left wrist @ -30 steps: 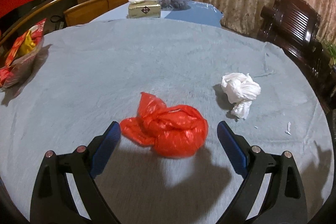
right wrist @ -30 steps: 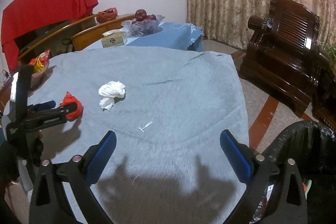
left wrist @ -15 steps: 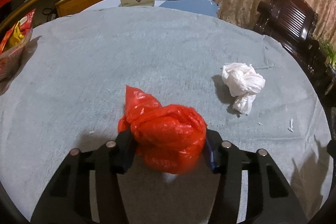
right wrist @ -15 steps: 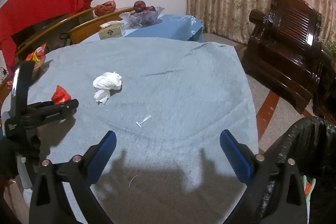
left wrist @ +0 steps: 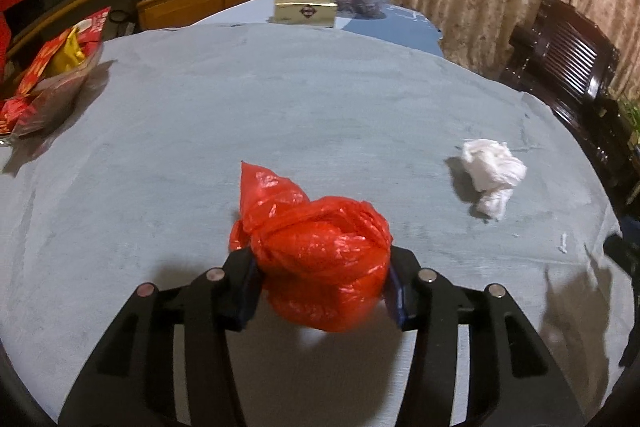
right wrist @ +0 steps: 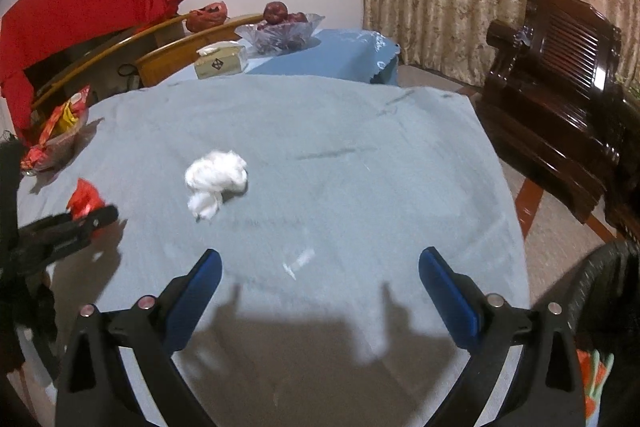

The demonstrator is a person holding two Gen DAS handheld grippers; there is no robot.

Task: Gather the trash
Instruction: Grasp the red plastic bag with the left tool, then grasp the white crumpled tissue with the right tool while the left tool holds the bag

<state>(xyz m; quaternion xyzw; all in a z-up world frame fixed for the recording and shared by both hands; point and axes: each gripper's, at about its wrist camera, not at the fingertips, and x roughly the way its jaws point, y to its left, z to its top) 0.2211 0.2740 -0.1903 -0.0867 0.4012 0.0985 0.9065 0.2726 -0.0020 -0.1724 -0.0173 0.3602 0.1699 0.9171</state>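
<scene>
Two hand-held grippers: left clamped on red bag; right wide apart, empty.

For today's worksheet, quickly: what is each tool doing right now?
Left tool: closed on the red bag.
Right tool: open, holding nothing.

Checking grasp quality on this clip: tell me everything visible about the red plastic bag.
The red plastic bag is thin, glossy, crinkled film, bunched into a rounded wad with a loose pointed corner sticking up at its left. It sits squeezed between the blue pads of the left gripper, above the blue-grey tablecloth. Whether it touches the cloth is unclear.
</scene>
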